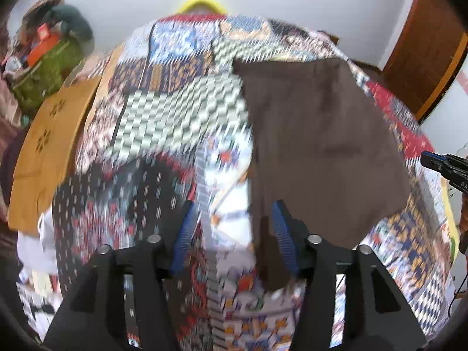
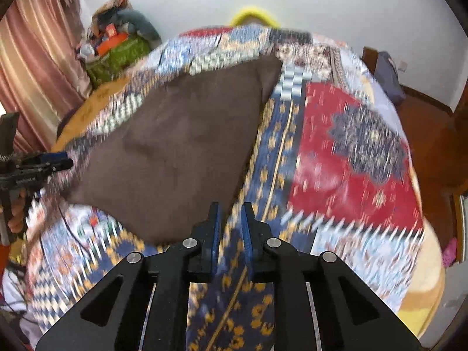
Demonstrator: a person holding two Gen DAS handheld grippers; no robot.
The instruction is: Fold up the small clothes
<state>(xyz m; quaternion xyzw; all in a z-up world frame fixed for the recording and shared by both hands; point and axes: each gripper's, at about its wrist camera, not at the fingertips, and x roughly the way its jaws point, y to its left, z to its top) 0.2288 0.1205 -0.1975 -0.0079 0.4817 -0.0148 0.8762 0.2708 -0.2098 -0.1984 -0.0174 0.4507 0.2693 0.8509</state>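
A plain brown cloth (image 1: 318, 146) lies flat on the patchwork bedspread (image 1: 175, 111); it also shows in the right wrist view (image 2: 181, 140). My left gripper (image 1: 234, 207) is open, with its right finger over the cloth's near left edge and nothing between the pads. My right gripper (image 2: 231, 207) has its jaws a narrow gap apart, empty, just right of the cloth's near corner over the bedspread (image 2: 336, 161). The right gripper's tip (image 1: 438, 163) shows at the right edge of the left view; the left gripper (image 2: 44, 161) shows at the left of the right view. Both views are blurred.
A wooden board (image 1: 46, 152) lies along the bed's left side. A pile of bags and clutter (image 2: 117, 44) sits at the far left by a pink curtain (image 2: 38, 67). A yellow object (image 2: 254, 14) is at the bed's far end. Wooden floor (image 2: 433, 134) lies to the right.
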